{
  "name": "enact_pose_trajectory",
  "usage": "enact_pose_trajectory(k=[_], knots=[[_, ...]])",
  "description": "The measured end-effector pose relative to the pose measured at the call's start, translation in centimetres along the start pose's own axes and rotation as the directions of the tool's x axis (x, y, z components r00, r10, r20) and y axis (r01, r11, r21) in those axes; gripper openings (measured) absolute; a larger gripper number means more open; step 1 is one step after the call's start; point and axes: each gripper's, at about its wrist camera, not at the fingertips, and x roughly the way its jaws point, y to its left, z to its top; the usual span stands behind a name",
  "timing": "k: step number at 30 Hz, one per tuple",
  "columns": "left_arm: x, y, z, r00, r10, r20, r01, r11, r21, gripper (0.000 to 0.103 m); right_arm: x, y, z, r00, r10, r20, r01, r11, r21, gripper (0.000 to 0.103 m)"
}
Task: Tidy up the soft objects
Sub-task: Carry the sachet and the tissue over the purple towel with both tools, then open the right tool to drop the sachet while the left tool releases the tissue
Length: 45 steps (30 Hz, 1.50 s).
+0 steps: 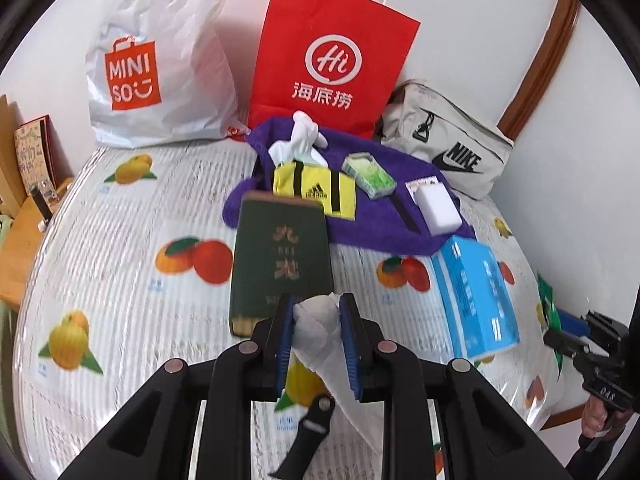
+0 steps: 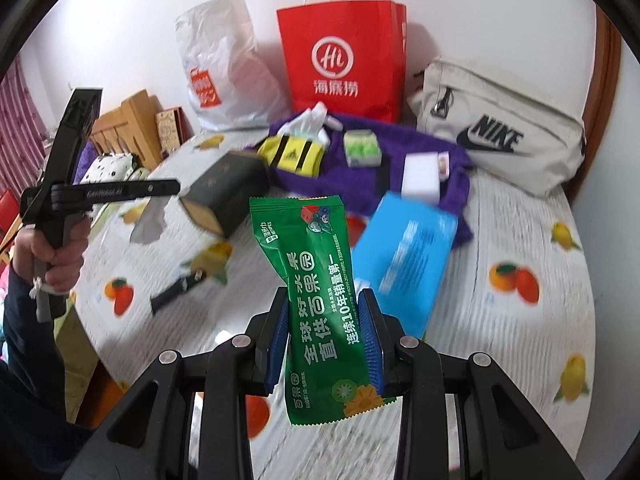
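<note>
Both hand-held grippers carry a load. Left gripper [image 1: 316, 344] is clamped on a crumpled white tissue [image 1: 320, 320], lifted above the fruit-print tablecloth [image 1: 120, 240]; right gripper [image 2: 324, 340] pinches a green wet-wipe packet [image 2: 320, 300] upright between its blue pads [image 2: 370, 344], also clear of the table.

Judging by this, the step in hand is the carry: each soft item is picked up and must go to a resting place, probably the purple towel [image 1: 360, 232] where other soft things lie. The next move calls for reaching forward over the boxes without knocking them, then opening the jaws low so the light tissue does not drift.

Below the left gripper lies a black folding knife [image 1: 308, 432]. Beyond sit a dark green box [image 1: 280, 264] with gold characters and a blue box [image 1: 476, 296], its print blurred. On the towel: a yellow Adidas cloth [image 1: 316, 192] and a white sponge [image 1: 438, 208].

Farthest back stand a white MINISO bag [image 1: 160, 60], a red "Hi" 海底捞 paper bag [image 1: 332, 68] and a beige NIKE pouch [image 1: 452, 148]. The packet reads 百果园 and 连续10年销量第一.
</note>
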Motion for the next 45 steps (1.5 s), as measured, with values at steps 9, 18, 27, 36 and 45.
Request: enact_pose_trajectory(k=[9,18,27,36,45], knots=[[2.4,-0.2,5.8,1.0,0.027,-0.003,-0.027,1.0,-0.004,0.022,3.5,-3.0,7.5,0.999,-0.018,0.034,0.017,1.0,0.02,0.034],[7.1,-0.7,10.6,0.998,0.047,-0.046,-0.046,0.999,0.027,0.022,9.9,-6.4,13.2,1.0,-0.028,-0.001,0.028,0.996,0.086,0.034],[12.5,-0.9,13.9,0.994,0.04,-0.103,-0.038,0.999,0.02,0.022,16.3,-7.5,16.2,0.995,-0.033,-0.092,0.039,0.997,0.067,0.034],[16.9,-1.8,16.4,0.988,0.04,-0.149,-0.038,0.999,0.018,0.022,20.5,-8.3,16.5,0.979,-0.05,-0.198,0.061,0.997,0.047,0.034],[19.9,-2.1,17.5,0.982,0.066,-0.175,-0.064,0.998,0.016,0.031,22.2,-8.7,16.1,0.971,-0.039,-0.234,0.049,0.998,0.038,0.036]])
